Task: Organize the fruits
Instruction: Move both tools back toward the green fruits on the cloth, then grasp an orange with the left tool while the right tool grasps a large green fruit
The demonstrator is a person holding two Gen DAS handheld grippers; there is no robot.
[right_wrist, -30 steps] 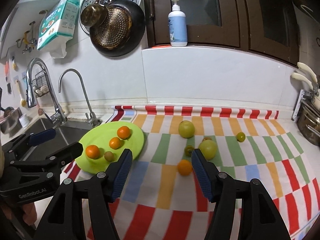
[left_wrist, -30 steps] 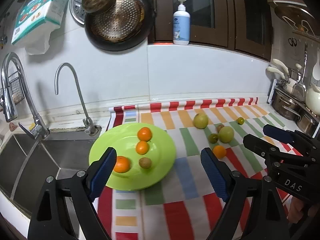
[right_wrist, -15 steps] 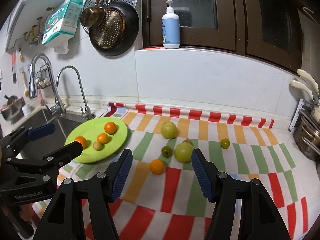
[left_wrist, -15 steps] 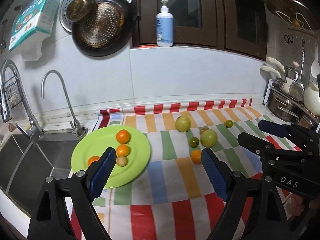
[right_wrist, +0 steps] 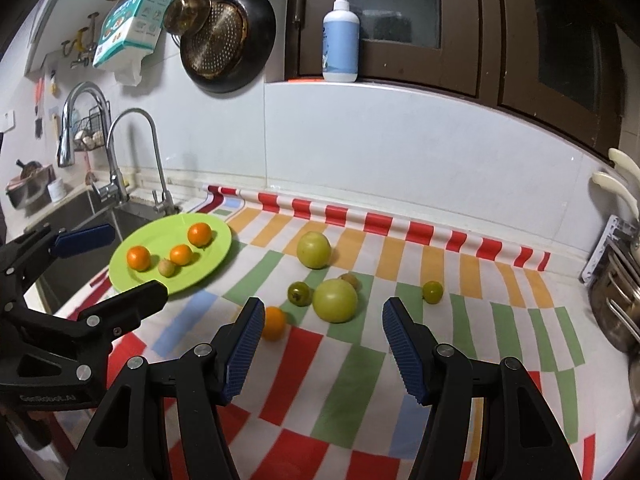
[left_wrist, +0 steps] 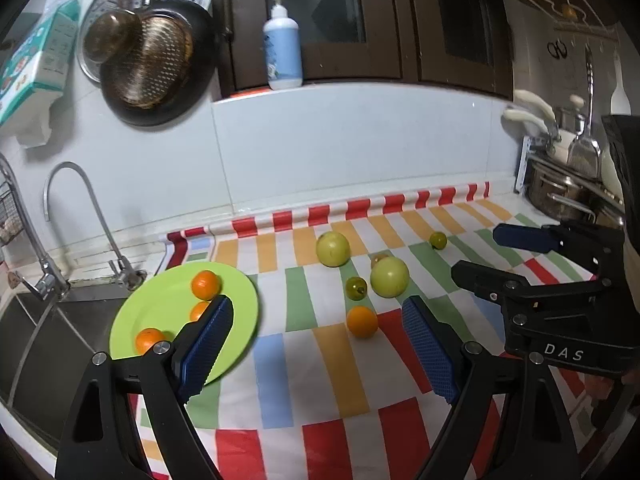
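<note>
A green plate (left_wrist: 168, 312) (right_wrist: 160, 236) near the sink holds three oranges and one small brownish fruit (right_wrist: 166, 267). On the striped cloth lie a loose orange (left_wrist: 362, 322) (right_wrist: 274, 323), two large green fruits (left_wrist: 333, 249) (left_wrist: 389, 277) and two small green ones (left_wrist: 356, 288) (left_wrist: 438, 240). My left gripper (left_wrist: 318, 302) hovers open in front of the loose orange, holding nothing. Its left finger hides part of the plate. My right gripper (right_wrist: 323, 304) is open too, short of the nearer large green fruit (right_wrist: 334, 300), with nothing between its pads.
A steel sink (left_wrist: 40, 340) with a curved faucet (left_wrist: 100, 220) lies left of the plate. Steel pots (left_wrist: 560, 196) stand at the right end of the counter. A pan (left_wrist: 156, 64) hangs on the wall and a soap bottle (left_wrist: 282, 48) stands on the ledge.
Both grippers have moved right along the counter, so the plate and fruits slid left in both views. The jaws keep the same width and no fruit has moved.
</note>
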